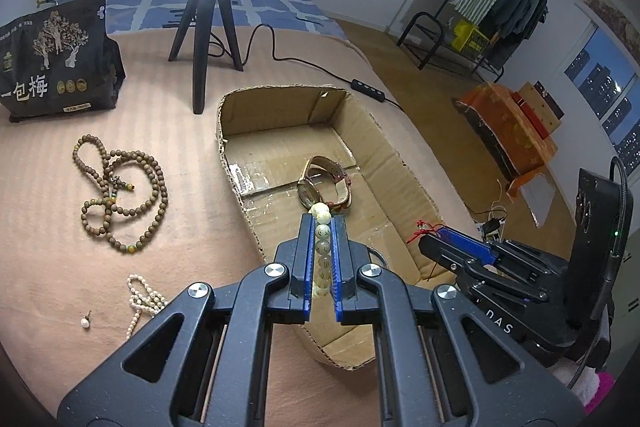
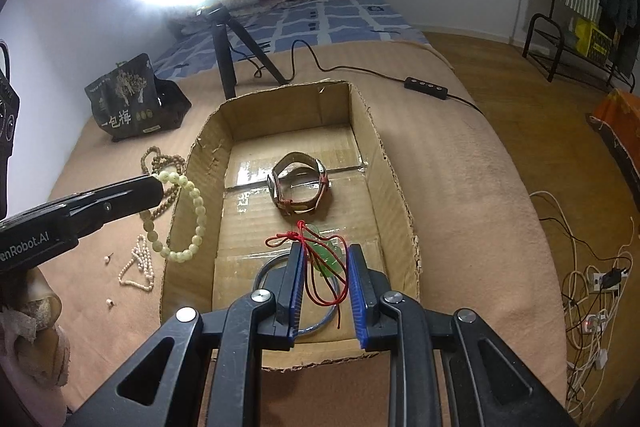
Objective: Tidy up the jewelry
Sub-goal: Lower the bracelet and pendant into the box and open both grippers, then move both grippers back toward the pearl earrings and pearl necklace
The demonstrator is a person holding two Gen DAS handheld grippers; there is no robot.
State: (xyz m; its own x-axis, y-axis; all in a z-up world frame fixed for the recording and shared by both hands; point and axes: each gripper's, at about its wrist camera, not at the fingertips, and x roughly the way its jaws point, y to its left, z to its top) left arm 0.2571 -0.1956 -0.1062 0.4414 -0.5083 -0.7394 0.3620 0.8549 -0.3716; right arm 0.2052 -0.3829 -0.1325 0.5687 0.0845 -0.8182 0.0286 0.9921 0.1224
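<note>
The left gripper (image 1: 323, 227) is clamped on a pale bead bracelet (image 2: 188, 223), which dangles over the left wall of the box (image 2: 394, 163). The right gripper (image 2: 324, 259) pinches a red cord (image 2: 316, 267) carrying a green pendant (image 2: 328, 261), low over the box floor. On the bed (image 1: 180, 227), left of the box, lie brown beads (image 1: 120, 195) and a pearl strand (image 1: 140, 301). A watch (image 2: 298, 187) sits inside. If the left gripper lets go too soon, I'd expect the bracelet to catch the wall and fall outside; the cord could snag the ring (image 2: 262, 273) beneath it.
</note>
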